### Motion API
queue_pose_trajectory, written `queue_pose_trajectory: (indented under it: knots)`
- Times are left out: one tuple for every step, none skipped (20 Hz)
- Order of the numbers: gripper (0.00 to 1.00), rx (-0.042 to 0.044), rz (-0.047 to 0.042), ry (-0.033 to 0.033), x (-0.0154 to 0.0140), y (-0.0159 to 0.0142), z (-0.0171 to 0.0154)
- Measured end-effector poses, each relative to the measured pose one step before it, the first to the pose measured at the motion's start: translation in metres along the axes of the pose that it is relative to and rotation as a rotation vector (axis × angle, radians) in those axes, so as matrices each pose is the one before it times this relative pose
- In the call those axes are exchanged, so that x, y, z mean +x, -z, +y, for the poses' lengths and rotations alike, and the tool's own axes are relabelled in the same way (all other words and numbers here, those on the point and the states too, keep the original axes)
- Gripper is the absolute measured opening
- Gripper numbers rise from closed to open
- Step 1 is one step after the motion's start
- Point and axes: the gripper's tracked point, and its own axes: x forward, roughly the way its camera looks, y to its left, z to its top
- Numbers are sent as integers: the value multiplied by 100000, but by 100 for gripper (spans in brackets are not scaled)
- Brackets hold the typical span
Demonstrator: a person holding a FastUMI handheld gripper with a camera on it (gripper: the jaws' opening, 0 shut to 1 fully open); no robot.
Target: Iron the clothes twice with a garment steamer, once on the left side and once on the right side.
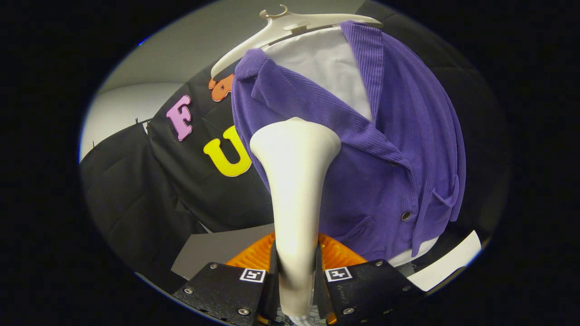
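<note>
1. We face the booth's black cloth wall [149,190], which hangs behind and to the left of everything else, with a pale grey wall [181,50] above it.
2. The largest thing before us is a purple corduroy jacket [408,149], hung on a hanger over a white shirt [326,68] that shows in the open neckline and again below the hem. Its front carries dark buttons and a flap pocket.
3. The cream hanger [290,25] tops the clothes, hook uppermost.
4. The white garment steamer [294,181] rises from between the fingers, its broad head up against the jacket's left front panel, just below the lapel; we cannot tell whether it touches the cloth.
5. Our gripper [295,276] is clamped on the steamer's handle, a finger pressing on each side.
</note>
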Motion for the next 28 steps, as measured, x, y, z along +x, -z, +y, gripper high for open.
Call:
queue_pose_trajectory:
  knots:
    - [34, 620, 1980, 644, 92, 1127, -611]
    - [33, 788, 1771, 604, 167, 1007, -717]
    - [33, 777, 1798, 668, 228, 1072, -470]
    - [33, 684, 1859, 844, 142, 980, -644]
    - [33, 446, 1604, 673, 257, 1077, -601]
    - [33, 872, 1312, 697, 142, 890, -510]
    - [33, 837, 1297, 829, 90, 894, -469]
    - [34, 878, 1041, 948, 203, 899, -614]
    - [33, 1134, 748, 637, 142, 696, -514]
    - [33, 665, 1016, 498, 228, 752, -506]
    - [33, 506, 1011, 558, 184, 961, -703]
    - [33, 425, 966, 751, 187, 868, -520]
    - [33, 376, 1034, 847, 277, 890, -432]
    - [33, 707, 1102, 834, 328, 761, -114]
    - [33, 885, 1374, 866, 375, 762, -89]
    - [34, 660, 1654, 941, 470, 794, -159]
    - [33, 514, 1496, 941, 551, 723, -150]
    - [33, 715, 1624, 776, 433, 743, -130]
    - [33, 1201, 1327, 726, 584, 808, -78]
    - [34, 799, 1198, 975, 529, 652, -334]
    - [33, 193, 1521, 1177, 495, 869, -385]
    - [33, 274, 1463, 1108, 483, 634, -119]
    - [34, 349, 1790, 797, 647, 810, -228]
    - [34, 505, 1283, 799, 536, 542, 54]
    - [34, 204, 1357, 900, 570, 424, 102]
    - [34, 334, 1474, 1044, 505, 631, -71]
    - [34, 300, 1400, 736, 377, 520, 52]
    - [34, 271, 1153, 393, -191, 303, -111]
